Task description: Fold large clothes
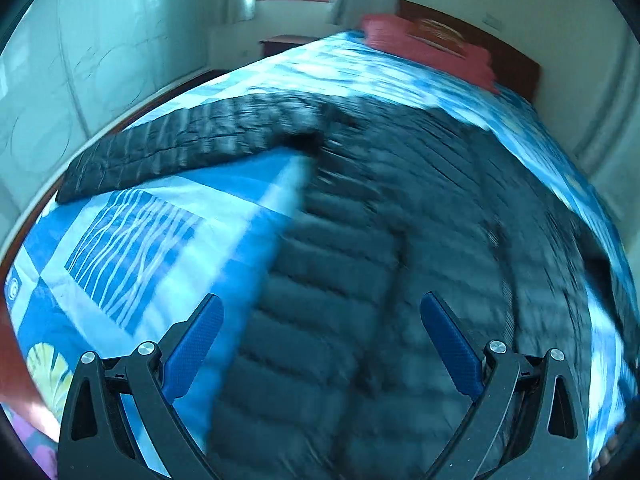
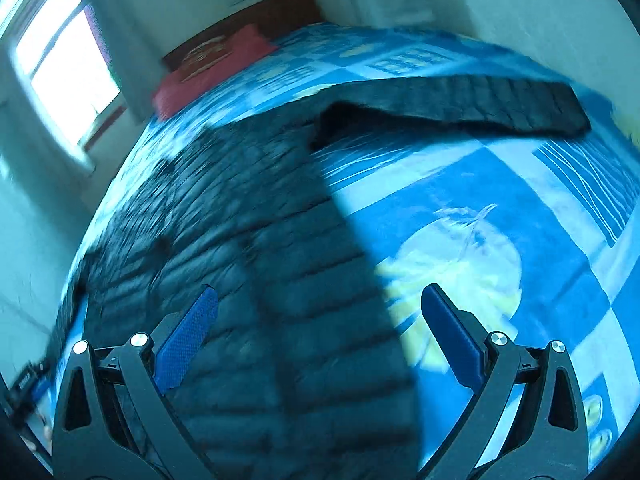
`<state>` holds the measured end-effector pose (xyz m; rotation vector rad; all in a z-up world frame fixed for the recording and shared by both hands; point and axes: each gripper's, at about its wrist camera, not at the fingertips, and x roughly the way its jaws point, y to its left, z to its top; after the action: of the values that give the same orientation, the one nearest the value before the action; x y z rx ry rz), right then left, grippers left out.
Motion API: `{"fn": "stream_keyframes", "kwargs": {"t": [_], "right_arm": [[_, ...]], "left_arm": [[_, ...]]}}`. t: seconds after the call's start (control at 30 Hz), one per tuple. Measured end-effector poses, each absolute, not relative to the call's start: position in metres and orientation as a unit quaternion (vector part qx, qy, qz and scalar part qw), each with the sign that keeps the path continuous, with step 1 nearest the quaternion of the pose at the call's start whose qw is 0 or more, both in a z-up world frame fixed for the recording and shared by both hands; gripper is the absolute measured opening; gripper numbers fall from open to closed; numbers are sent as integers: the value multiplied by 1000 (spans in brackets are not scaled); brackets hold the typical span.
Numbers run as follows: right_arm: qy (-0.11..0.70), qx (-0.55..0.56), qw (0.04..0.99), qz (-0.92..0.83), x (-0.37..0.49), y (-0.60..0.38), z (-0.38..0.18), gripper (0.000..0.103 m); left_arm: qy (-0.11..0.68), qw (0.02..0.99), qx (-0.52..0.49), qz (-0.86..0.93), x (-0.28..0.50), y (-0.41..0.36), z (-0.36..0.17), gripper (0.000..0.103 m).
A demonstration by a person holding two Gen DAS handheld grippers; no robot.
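A dark quilted jacket (image 1: 360, 240) lies spread flat on the blue patterned bedspread (image 1: 132, 248), one sleeve (image 1: 180, 148) stretched out to the side; the left gripper (image 1: 320, 344) and right gripper (image 2: 320, 336) hover just above its lower body, fingers splayed wide and grasping nothing — poised, it seems, to take the hem or side edges for a first fold; a red pillow (image 1: 424, 44) sits at the headboard — both views blurred.

Bare bedspread (image 2: 460, 184) beside jacket (image 2: 280, 280)
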<state>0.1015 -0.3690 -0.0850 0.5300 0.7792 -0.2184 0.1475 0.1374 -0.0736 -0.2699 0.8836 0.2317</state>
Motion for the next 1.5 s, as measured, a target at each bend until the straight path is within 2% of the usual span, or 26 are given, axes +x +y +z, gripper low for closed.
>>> {"fn": "stream_keyframes", "kwargs": {"t": [0.03, 0.1, 0.33, 0.4, 0.53, 0.8, 0.97, 1.13, 1.17, 1.23, 1.27, 1.3, 1.33, 1.37, 1.4, 1.5], "right_arm": [[368, 270, 882, -116, 106, -388, -90, 95], [362, 292, 874, -139, 112, -416, -97, 79], [265, 419, 845, -199, 112, -533, -129, 77], [247, 442, 835, -214, 110, -558, -137, 77], [197, 497, 817, -216, 107, -604, -154, 77], [149, 486, 827, -242, 124, -637, -155, 77], [145, 474, 829, -259, 134, -634, -155, 77], [141, 483, 826, -254, 136, -631, -155, 77], [136, 483, 825, -258, 137, -634, -154, 73], [132, 499, 808, -285, 134, -645, -159, 60], [138, 503, 802, -292, 137, -648, -162, 43], [145, 500, 798, -303, 139, -648, -163, 36], [151, 486, 804, -307, 142, -646, -161, 35], [156, 476, 809, -307, 145, -646, -160, 29], [157, 478, 810, -301, 145, -647, -162, 15], [157, 483, 806, -304, 147, -646, -159, 9]], "left_arm": [[423, 887, -141, 124, 155, 153, -77, 98], [416, 881, -167, 151, 170, 185, -86, 98], [404, 848, -236, 249, 205, 289, -133, 98], [403, 840, -257, 257, 206, 303, -144, 98], [380, 857, -225, 266, 206, 296, -145, 98], [364, 861, -219, 278, 201, 295, -151, 98], [380, 856, -193, 293, 212, 289, -157, 98], [362, 863, -215, 281, 204, 295, -157, 98], [357, 864, -220, 278, 201, 296, -157, 98], [348, 867, -232, 272, 197, 298, -157, 98], [347, 867, -232, 272, 197, 298, -157, 98], [348, 867, -230, 272, 198, 298, -157, 98], [349, 867, -228, 274, 199, 297, -157, 98], [350, 867, -227, 275, 199, 296, -157, 98], [350, 867, -226, 275, 199, 296, -157, 98], [348, 867, -227, 274, 200, 296, -158, 98]]}}
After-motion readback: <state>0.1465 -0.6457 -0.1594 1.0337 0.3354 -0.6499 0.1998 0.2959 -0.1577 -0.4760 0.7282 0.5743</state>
